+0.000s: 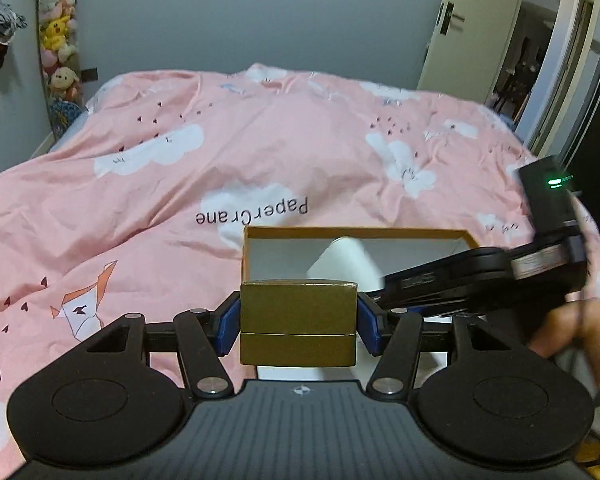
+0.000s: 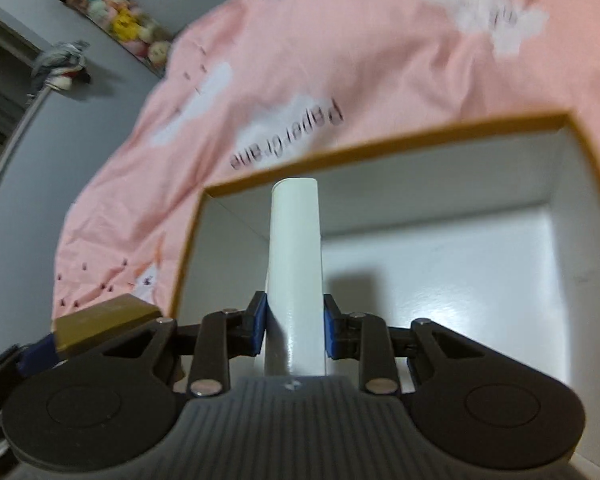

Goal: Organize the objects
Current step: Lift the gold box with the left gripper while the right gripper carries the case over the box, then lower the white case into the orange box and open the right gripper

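My left gripper [image 1: 298, 320] is shut on a small gold box [image 1: 298, 322], its blue pads pressing both sides. Just beyond lies an open cardboard box [image 1: 356, 233] with a brown rim and white inside, on the pink duvet. My right gripper [image 2: 295, 328] is shut on a long white box [image 2: 296, 256], which it holds out over the open cardboard box [image 2: 384, 148]. In the left wrist view the right gripper [image 1: 384, 282] reaches in from the right, with the white box [image 1: 346, 262] sticking out over the cardboard box. The gold box [image 2: 104, 320] shows at lower left in the right wrist view.
A pink duvet [image 1: 260, 140] with white clouds and "PaperCrane" print covers the bed. A hanging column of plush toys [image 1: 58, 40] is on the grey wall at the far left. A door [image 1: 460, 24] stands open at the far right. A person's hand [image 1: 564, 328] holds the right gripper.
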Demonstrator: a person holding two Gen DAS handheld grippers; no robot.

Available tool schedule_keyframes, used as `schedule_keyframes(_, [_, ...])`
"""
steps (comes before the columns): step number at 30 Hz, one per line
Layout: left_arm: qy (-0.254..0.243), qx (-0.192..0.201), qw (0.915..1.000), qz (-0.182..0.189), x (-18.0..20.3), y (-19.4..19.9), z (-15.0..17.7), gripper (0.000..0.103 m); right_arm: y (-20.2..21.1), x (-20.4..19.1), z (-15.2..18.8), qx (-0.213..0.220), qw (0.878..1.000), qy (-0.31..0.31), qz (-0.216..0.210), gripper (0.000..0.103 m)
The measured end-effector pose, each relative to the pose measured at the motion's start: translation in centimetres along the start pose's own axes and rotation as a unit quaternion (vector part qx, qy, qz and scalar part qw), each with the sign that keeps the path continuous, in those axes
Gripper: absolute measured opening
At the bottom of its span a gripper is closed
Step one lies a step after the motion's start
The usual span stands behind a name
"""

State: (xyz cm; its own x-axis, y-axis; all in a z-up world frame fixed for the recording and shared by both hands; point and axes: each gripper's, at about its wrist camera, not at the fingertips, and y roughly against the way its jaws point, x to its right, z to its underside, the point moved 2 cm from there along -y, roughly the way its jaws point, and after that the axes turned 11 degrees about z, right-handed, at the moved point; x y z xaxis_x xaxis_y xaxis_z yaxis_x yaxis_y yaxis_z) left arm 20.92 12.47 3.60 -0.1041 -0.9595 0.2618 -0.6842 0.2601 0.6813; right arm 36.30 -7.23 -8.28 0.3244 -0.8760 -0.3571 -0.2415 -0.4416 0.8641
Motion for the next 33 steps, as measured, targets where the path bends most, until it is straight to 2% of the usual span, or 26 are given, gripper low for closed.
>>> schedule_keyframes(5, [-0.028, -0.027, 0.9991, -0.014, -0.2, -1.3, -0.3, 0.067, -4.3, -0.8, -0.6, -0.037, 0.999, -0.011, -0.002, 0.030])
schedule_keyframes(14, [-0.044, -0.034, 0.9982, -0.021, 0.2, -2.2, -0.9, 0.067, -8.0, -1.0, 0.1, -0.117, 0.993, 0.006, 0.009, 0.030])
schedule_keyframes(16, [-0.043, -0.034, 0.9983, -0.019, 0.2, -2.3, -1.0, 0.067, -8.0, -0.8, 0.2, -0.123, 0.992, 0.007, 0.009, 0.031])
schedule_keyframes(18, [-0.043, -0.034, 0.9983, -0.019, 0.2, -2.3, -1.0, 0.067, -7.6, -0.6, 0.1, -0.126, 0.992, 0.012, 0.020, 0.036])
schedule_keyframes(26, [-0.035, -0.013, 0.9992, -0.017, -0.1, -1.0, -1.2, 0.067, -6.9, -0.4, 0.6, -0.137, 0.985, 0.078, 0.070, 0.051])
schedule_keyframes(33, [-0.036, -0.015, 0.9989, -0.026, -0.4, -0.2, -1.6, 0.067, -7.2, -1.4, 0.6, -0.151, 0.977, 0.130, 0.083, 0.049])
